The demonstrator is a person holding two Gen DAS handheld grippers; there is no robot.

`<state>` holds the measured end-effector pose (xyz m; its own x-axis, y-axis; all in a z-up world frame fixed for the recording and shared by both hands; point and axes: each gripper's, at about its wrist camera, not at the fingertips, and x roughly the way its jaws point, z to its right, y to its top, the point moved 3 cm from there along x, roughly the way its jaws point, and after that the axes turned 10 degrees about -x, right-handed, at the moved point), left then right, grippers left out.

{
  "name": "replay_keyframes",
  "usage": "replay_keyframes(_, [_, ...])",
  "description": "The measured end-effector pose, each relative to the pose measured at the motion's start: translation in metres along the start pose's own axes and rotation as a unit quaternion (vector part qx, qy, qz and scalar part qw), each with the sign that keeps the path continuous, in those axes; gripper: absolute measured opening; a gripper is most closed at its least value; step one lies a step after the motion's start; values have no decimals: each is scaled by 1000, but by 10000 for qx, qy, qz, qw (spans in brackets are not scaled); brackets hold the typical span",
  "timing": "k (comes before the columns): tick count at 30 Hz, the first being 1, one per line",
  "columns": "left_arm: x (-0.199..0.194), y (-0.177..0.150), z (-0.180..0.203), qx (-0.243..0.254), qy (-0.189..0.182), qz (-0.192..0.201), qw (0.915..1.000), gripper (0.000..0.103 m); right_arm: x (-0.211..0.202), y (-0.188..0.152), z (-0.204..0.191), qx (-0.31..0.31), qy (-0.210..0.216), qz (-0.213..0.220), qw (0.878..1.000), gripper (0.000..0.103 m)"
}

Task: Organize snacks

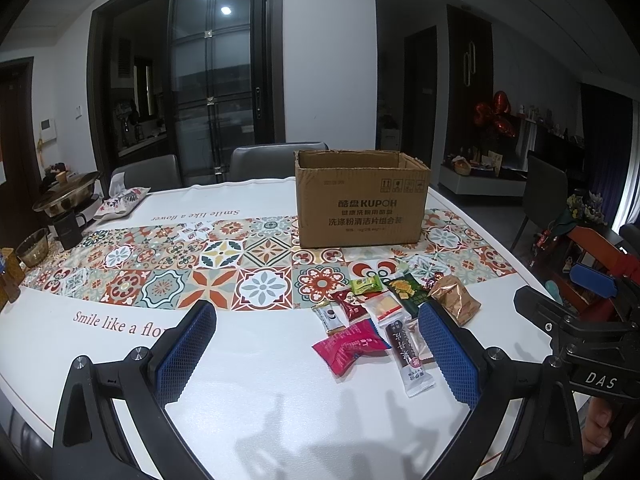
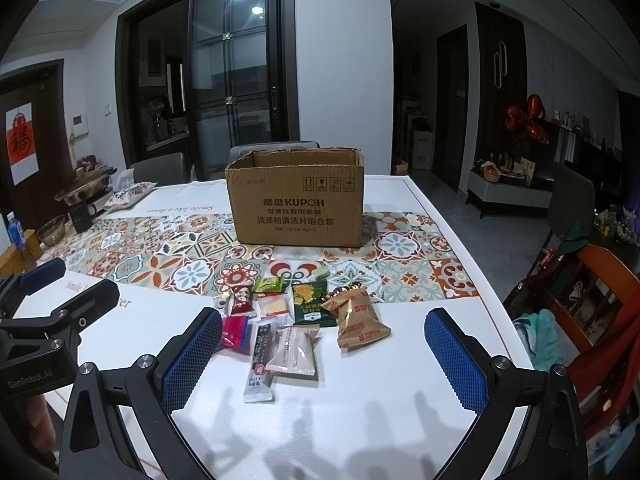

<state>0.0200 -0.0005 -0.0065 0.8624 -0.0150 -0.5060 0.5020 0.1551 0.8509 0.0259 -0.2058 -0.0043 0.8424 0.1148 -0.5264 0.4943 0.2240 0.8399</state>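
An open cardboard box stands on the patterned runner; it also shows in the right wrist view. Several wrapped snacks lie in a loose pile in front of it: a pink pack, a long dark bar, a gold bag, a green pack, a beige pack. My left gripper is open and empty, above the table, left of and just before the pile. My right gripper is open and empty, its jaws wide apart on either side of the near snacks, above them.
The white table has a tiled runner across it. A hotpot, a glass bowl and a tissue pack sit at the far left. Grey chairs stand behind; a wooden chair stands at the right.
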Motion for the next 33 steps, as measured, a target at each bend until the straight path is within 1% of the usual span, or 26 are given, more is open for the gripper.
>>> replay_keyframes(17, [0, 0, 4, 9, -16, 13, 10000, 103, 0, -1, 0, 0, 2, 2, 10000, 102])
replay_keyframes(24, [5, 0, 8, 5, -76, -55, 10000, 103, 0, 1, -1, 2, 28, -60, 10000, 102])
replay_keyframes(29, [15, -3, 7, -10, -159, -210, 9997, 103, 12, -3, 0, 18, 95, -176, 9998, 102])
replay_keyframes(33, [29, -8, 6, -33, -297, -494, 9983, 94, 25, -9, -2, 16, 193, -330, 9993, 100])
